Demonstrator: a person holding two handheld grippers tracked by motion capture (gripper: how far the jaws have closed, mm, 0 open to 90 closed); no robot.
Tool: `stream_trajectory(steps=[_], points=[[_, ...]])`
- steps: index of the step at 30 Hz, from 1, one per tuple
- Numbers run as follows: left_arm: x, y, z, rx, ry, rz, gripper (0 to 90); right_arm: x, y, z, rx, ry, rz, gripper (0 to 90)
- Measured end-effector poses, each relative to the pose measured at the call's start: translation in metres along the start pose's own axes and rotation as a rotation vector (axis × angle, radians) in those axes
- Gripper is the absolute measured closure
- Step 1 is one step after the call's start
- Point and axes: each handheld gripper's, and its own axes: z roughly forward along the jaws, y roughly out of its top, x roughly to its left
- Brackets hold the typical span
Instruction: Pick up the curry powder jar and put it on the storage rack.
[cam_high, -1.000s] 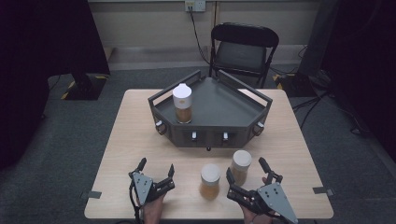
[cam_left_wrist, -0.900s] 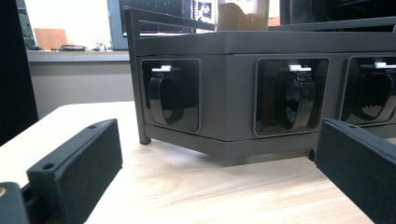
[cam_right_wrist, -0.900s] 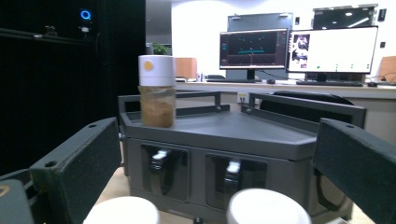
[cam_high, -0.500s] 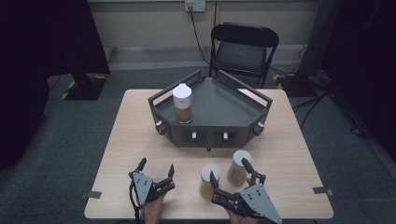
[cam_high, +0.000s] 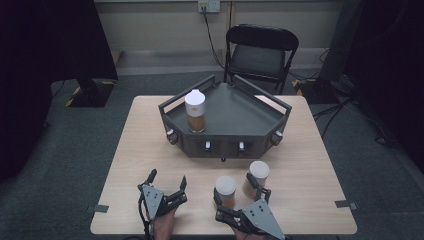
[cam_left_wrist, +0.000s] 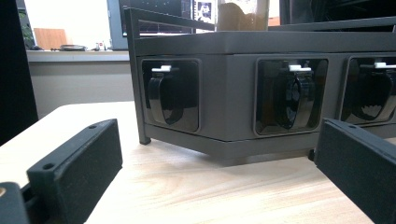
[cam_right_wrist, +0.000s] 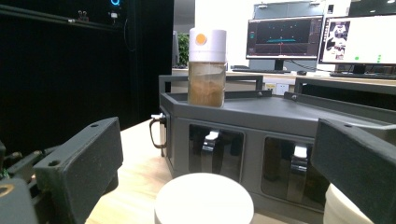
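Note:
Three white-capped jars of brown powder are on the scene. One jar (cam_high: 195, 111) (cam_right_wrist: 206, 67) stands upright at the left of the dark grey tray (cam_high: 235, 107) (cam_left_wrist: 243, 88) (cam_right_wrist: 261, 112). Two more stand on the table in front of the tray: a near jar (cam_high: 225, 191) (cam_right_wrist: 204, 199) and a right jar (cam_high: 258, 174) (cam_right_wrist: 341, 207). My right gripper (cam_high: 240, 192) (cam_right_wrist: 210, 172) is open, its jaws on either side of the near jar. My left gripper (cam_high: 166, 179) (cam_left_wrist: 210, 158) is open over bare table, left of the jars, facing the tray's front.
The light wooden table (cam_high: 150, 150) has free room at its left and right. The tray's front face carries several black latches (cam_left_wrist: 293, 99). A black folding chair (cam_high: 260, 52) stands behind the table. Monitors (cam_right_wrist: 285, 37) glow in the background.
My right gripper has moved left and forward, from beside the right jar to around the near jar. The left gripper has stayed put.

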Motion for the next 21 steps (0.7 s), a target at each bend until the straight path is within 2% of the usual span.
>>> stream_trajectory(steps=[7, 12, 21], points=[[0.000, 0.000, 0.000, 0.000, 0.000, 0.000, 0.3, 0.001, -0.009, 0.003, 0.017, 0.009, 0.000, 0.7], [0.000, 0.000, 0.000, 0.000, 0.000, 0.000, 0.3, 0.001, -0.014, 0.005, 0.041, 0.010, 0.018, 0.9], [0.000, 0.000, 0.000, 0.000, 0.000, 0.000, 0.3, 0.006, -0.025, 0.007, 0.055, 0.000, 0.007, 6.9]])
